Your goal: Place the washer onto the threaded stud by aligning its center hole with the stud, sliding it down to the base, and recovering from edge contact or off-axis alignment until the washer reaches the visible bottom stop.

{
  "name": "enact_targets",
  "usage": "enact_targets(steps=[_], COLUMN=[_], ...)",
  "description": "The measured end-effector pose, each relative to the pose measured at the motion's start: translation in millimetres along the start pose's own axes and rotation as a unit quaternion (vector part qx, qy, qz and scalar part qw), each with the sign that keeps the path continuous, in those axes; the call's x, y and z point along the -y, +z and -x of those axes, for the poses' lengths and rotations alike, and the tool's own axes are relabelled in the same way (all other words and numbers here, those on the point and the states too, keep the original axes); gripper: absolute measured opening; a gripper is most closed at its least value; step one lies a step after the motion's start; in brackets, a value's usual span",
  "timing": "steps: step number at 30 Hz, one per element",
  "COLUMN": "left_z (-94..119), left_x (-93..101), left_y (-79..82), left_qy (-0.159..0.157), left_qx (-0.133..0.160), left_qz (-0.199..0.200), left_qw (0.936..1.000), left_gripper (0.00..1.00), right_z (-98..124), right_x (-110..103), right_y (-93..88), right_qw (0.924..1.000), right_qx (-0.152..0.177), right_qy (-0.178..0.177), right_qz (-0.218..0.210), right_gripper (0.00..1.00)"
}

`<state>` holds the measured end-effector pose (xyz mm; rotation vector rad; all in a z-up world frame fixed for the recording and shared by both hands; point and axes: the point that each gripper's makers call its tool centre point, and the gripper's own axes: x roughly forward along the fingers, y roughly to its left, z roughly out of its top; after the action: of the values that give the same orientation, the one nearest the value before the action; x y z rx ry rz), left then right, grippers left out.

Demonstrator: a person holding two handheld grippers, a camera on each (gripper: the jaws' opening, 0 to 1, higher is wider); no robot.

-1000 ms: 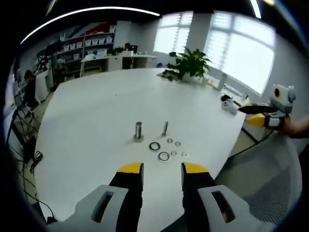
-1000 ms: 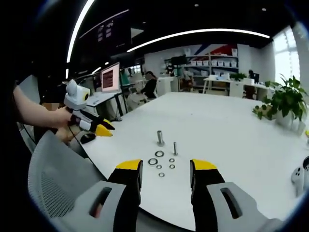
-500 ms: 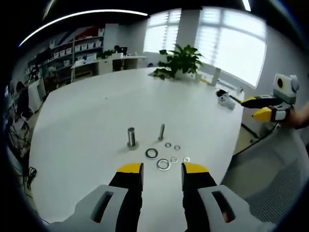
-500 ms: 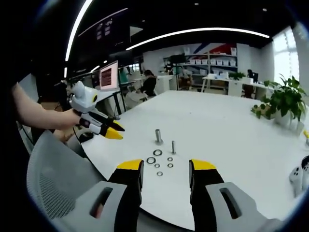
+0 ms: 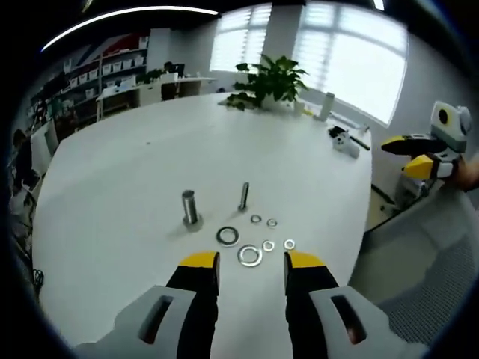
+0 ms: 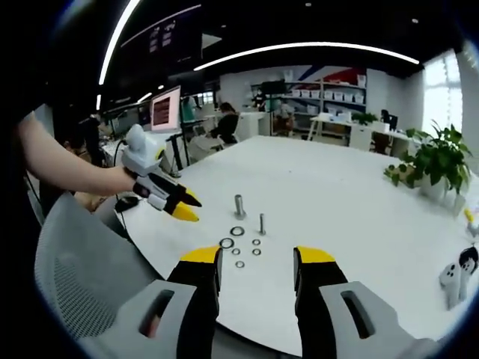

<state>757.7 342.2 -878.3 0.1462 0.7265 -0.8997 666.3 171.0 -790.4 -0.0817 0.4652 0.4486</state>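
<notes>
Washers point(image 5: 249, 256) are lying loose on the table point(image 5: 135, 164) beside the stud point(image 5: 243, 196), both grippers point(image 5: 249, 263) point(image 6: 257, 258) hanging released and empty, so a skewed pinch is risking scattering the small flat rings.

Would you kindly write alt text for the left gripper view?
The open left gripper hovers over a white table, just short of six loose washers lying beside two upright studs. The right gripper shows at the right edge.
</notes>
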Motion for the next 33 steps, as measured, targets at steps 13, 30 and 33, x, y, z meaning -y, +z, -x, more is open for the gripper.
enact_targets(steps=[13, 30, 33], left_z=[-22, -47, -51], left_x=[2.4, 7.9, 8.1], left_y=[-14.5, -24.2, -23.3], left_qy=[-0.013, -0.009, -0.008], left_qx=[-0.029, -0.047, -0.058], left_qz=[0.001, 0.026, 0.013], left_qw=[0.9995, 0.9985, 0.9982], left_gripper=[0.32, 0.33, 0.33], right_z=[1, 5, 5], right_x=[2, 9, 8], right_y=[4.2, 10.2, 11.0], right_qw=[0.9999, 0.9991, 0.999], right_qx=[0.01, 0.031, 0.034], right_qy=[-0.002, -0.01, -0.011], right_qz=[-0.005, -0.025, -0.027], right_gripper=[0.4, 0.4, 0.4])
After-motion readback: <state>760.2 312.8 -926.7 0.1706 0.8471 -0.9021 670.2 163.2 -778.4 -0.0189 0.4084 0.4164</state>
